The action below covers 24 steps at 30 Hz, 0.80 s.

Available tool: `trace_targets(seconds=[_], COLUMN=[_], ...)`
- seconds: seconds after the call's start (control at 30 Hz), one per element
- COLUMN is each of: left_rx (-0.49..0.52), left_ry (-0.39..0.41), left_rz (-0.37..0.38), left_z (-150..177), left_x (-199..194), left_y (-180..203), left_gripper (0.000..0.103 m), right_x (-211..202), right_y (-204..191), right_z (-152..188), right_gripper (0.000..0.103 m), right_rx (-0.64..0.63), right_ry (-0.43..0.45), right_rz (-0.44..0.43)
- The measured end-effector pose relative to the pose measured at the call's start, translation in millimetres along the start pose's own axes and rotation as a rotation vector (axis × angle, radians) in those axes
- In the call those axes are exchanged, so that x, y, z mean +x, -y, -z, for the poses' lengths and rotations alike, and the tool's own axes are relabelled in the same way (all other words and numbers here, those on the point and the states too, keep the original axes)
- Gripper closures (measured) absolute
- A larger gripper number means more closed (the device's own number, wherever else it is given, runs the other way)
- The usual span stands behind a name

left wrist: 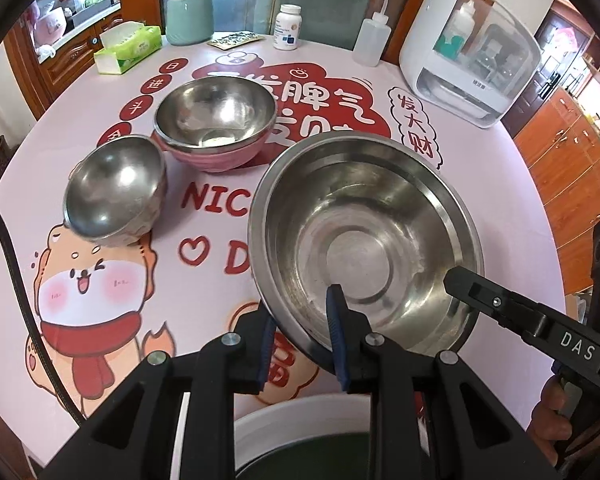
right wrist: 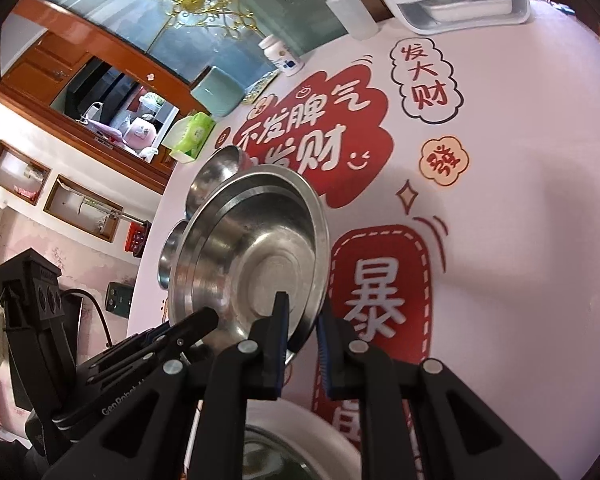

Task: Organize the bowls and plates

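Large steel basin centre-right of left-wrist frame, tilted, lifted off table. Left gripper pinches near rim; right gripper straddles opposite rim, grip unclear. Two-handed hold likely steadies wide basin. Steel-in-pink bowl stack upper centre; small steel bowl left.

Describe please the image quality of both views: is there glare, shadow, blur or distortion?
Left wrist view: sharp; fisheye bends the table edge; soft glare inside the large steel basin and on the white appliance. Right wrist view: tilted, strongly curved; bright window light behind, broad soft shadows on the tablecloth; the basin's inside shows dull reflections; the frame corners are black.
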<state>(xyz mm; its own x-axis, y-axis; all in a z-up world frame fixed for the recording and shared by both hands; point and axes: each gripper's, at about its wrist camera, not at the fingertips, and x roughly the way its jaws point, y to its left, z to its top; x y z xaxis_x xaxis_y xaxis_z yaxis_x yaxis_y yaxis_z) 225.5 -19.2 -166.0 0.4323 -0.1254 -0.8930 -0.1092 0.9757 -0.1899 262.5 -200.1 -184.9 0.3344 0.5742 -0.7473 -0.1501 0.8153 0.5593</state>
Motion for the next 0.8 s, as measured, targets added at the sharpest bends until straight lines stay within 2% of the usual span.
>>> trace_targets(seconds=[0.4,0.8], left_rx=[0.016,0.069], left_ry=[0.024,0.042], left_rz=[0.026,0.043], left_z=[39,89], left_x=[-56,-100], left_y=[-48,-106], left_gripper=[0.080,0.080], right_x=[-15,-11], right_y=[-61,-117], right_z=[55,123], right_gripper=[0.090,0.090], right_rx=[-0.018,-0.013], right_ry=[0.017,0.018], right_rz=[0.011,0.025])
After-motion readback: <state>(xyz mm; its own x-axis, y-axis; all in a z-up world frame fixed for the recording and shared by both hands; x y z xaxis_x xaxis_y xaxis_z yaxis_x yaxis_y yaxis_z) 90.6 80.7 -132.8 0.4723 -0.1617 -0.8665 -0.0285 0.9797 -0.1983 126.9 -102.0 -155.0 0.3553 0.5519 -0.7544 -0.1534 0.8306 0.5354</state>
